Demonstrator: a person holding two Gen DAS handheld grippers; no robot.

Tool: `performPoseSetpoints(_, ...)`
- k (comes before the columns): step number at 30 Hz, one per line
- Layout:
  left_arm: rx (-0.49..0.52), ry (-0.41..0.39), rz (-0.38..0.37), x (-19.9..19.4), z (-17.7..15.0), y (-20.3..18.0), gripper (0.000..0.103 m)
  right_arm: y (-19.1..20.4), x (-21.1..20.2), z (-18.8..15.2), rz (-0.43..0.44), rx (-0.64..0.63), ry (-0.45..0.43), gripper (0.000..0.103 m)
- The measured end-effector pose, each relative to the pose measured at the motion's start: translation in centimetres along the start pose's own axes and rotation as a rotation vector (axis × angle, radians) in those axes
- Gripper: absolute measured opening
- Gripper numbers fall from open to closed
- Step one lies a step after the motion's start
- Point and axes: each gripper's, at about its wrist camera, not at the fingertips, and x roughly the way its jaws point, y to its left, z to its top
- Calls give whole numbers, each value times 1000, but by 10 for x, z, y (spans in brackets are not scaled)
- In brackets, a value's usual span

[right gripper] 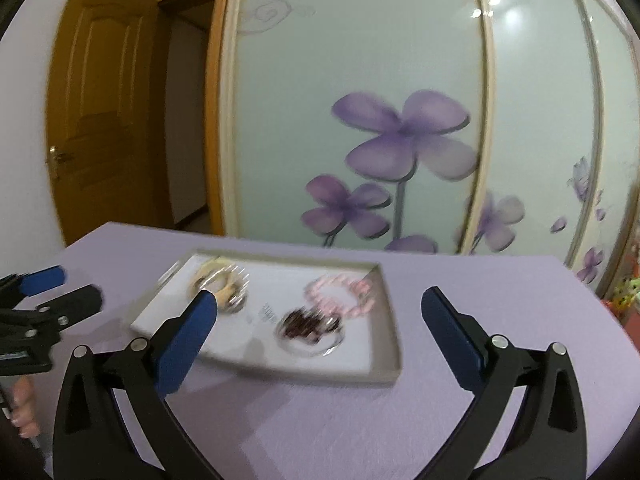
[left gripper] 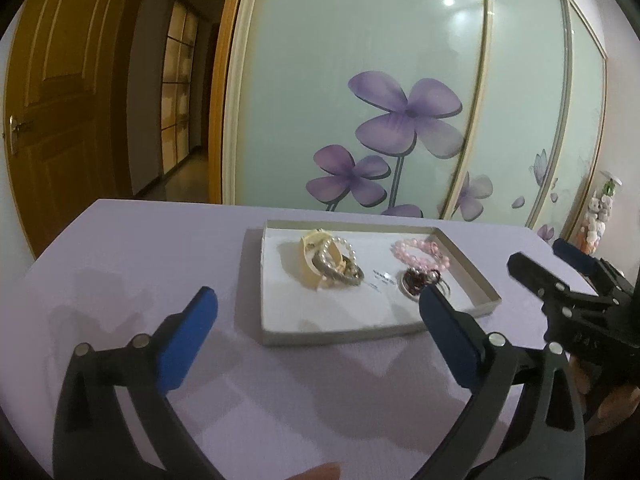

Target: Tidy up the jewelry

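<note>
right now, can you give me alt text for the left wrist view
A shallow tray on a lilac table holds a pearl bracelet, a cream bangle, a pink bead bracelet and a dark red pendant. The open left gripper frames it, the right gripper enters at right, and a wardrobe door with purple flowers stands behind.

A home bedroom — flowered wardrobe doors (left gripper: 400, 100), wooden door (left gripper: 60, 112).

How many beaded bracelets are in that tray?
2: a white pearl bracelet in the left pile, a pink bead bracelet at the right. Others may hide in the piles.
</note>
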Motion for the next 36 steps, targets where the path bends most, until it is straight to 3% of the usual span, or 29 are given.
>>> performPoseSetpoints(10, 28, -63, -16, -33, -20, -8, 101, -9, -21, -21, 34, 99, 17, 102)
performPoseSetpoints(36, 11, -77, -69, -32, -24, -7, 101, -4, -27, -32, 69, 90, -10, 102)
